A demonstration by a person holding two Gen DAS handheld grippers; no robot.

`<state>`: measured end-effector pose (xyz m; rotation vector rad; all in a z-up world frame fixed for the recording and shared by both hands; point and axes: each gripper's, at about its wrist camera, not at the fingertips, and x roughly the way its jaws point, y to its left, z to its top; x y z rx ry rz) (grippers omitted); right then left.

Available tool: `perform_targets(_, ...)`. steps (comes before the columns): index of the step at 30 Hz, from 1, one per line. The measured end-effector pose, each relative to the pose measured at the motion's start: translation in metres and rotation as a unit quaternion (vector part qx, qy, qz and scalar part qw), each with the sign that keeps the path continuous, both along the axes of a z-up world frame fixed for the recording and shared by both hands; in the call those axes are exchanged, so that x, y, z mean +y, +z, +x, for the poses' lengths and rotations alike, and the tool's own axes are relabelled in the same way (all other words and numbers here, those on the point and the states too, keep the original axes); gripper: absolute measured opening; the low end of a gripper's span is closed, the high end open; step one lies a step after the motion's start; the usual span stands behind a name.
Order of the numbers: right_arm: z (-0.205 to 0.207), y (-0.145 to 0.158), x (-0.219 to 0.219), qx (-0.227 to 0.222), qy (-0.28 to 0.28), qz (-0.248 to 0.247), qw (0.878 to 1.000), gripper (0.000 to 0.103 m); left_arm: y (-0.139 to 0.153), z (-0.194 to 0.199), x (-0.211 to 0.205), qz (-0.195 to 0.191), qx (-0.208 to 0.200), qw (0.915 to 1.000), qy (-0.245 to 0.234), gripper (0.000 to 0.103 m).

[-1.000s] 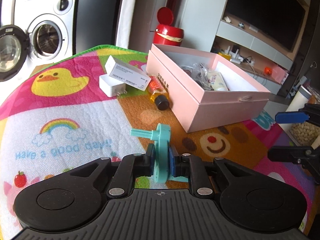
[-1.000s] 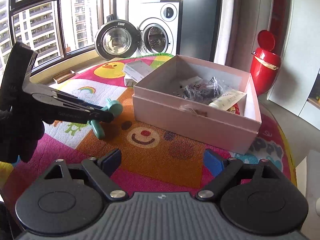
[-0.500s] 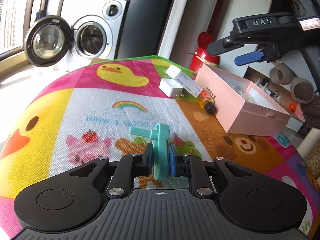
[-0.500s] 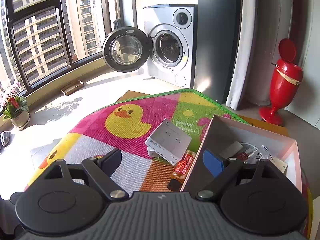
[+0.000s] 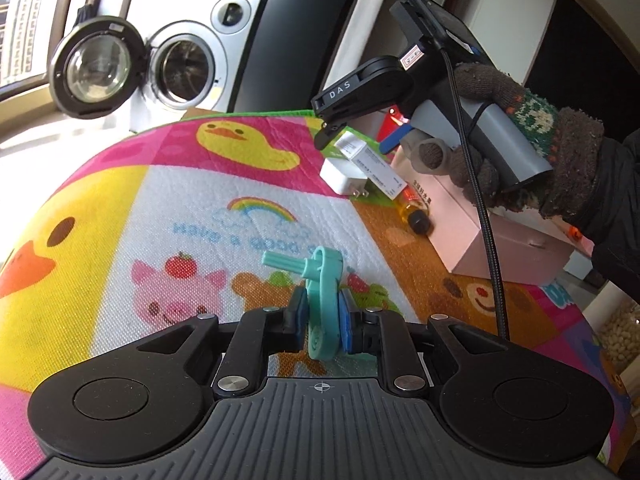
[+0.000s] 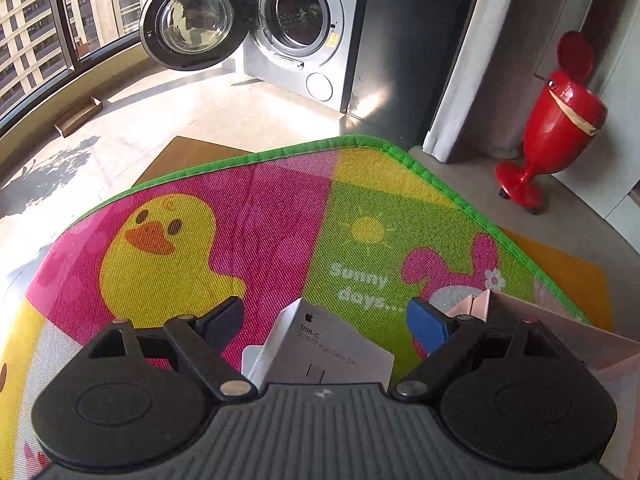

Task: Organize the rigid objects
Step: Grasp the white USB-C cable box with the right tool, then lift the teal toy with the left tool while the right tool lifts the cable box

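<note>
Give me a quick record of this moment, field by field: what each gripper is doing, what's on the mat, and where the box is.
left gripper: shut on the teal plastic toy, above the mat
right gripper: jaws closing but not touching; white cable box below and between them
white cable box: leans on the charger
bottle: lying beside the pink box
pink box: on the mat's right side, contents hidden

Teal plastic piece (image 5: 323, 304) upright; white cable box (image 6: 320, 354) perhaps tilted.

left gripper (image 5: 323, 320) clamped; right gripper (image 6: 326, 320) closing
</note>
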<state>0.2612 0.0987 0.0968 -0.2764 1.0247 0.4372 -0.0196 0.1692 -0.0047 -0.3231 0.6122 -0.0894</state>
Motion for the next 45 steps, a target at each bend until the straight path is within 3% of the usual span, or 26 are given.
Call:
perform_targets(5, -0.038, 0.004, 0.001, -0.022, 0.051, -0.008, 0.998, 0.061, -0.001, 0.001, 0.002, -0.006, 0.001, 1.0000, 0.001, 0.019)
perform_targets(9, -0.071, 0.012, -0.004, 0.002, 0.098, 0.002, 0.995, 0.031, -0.001, 0.000, 0.004, -0.009, 0.001, 1.0000, 0.001, 0.019)
perform_targets(14, -0.118, 0.014, -0.018, 0.018, 0.142, 0.012, 0.990, 0.027, -0.002, 0.000, 0.006, -0.011, 0.002, 0.9999, 0.002, 0.019)
perform_targets(20, -0.163, 0.018, -0.055, 0.050, 0.154, 0.043, 0.986, 0.027, -0.002, 0.000, 0.008, -0.015, 0.002, 0.9999, 0.002, 0.019)
perform_targets(24, -0.204, 0.018, -0.088, -0.011, 0.158, 0.002, 0.987, 0.024, -0.002, 0.000, 0.008, -0.013, 0.002, 0.9999, 0.001, 0.019)
perform_targets(28, -0.223, 0.023, -0.121, -0.076, 0.136, -0.040, 0.987, 0.024, 0.002, 0.001, -0.003, 0.017, 0.001, 0.9998, -0.009, 0.019)
perform_targets(32, -0.233, 0.022, -0.142, -0.098, 0.130, -0.042, 0.986, 0.024, 0.004, 0.001, -0.025, 0.042, 0.005, 0.9976, -0.055, 0.019)
perform_targets(34, -0.240, 0.021, -0.149, -0.086, 0.135, -0.016, 0.987, 0.030, 0.006, 0.000, -0.044, 0.063, 0.009, 0.9942, -0.087, 0.019)
perform_targets(36, -0.249, 0.020, -0.154, -0.080, 0.141, 0.015, 0.987, 0.059, 0.007, -0.001, -0.060, 0.088, 0.013, 0.9899, -0.111, 0.020)
perform_targets(38, -0.258, 0.019, -0.159, -0.082, 0.144, 0.041, 0.985, 0.073, 0.008, -0.003, -0.072, 0.115, 0.015, 0.9853, -0.125, 0.025)
perform_targets(41, -0.266, 0.016, -0.166, -0.083, 0.144, 0.055, 0.984, 0.079, 0.009, -0.003, -0.082, 0.137, 0.023, 0.9810, -0.135, 0.028)
perform_targets(45, -0.268, 0.006, -0.181, -0.099, 0.120, 0.057, 0.986, 0.089, 0.011, 0.001, -0.080, 0.123, 0.043, 0.9829, -0.130, 0.029)
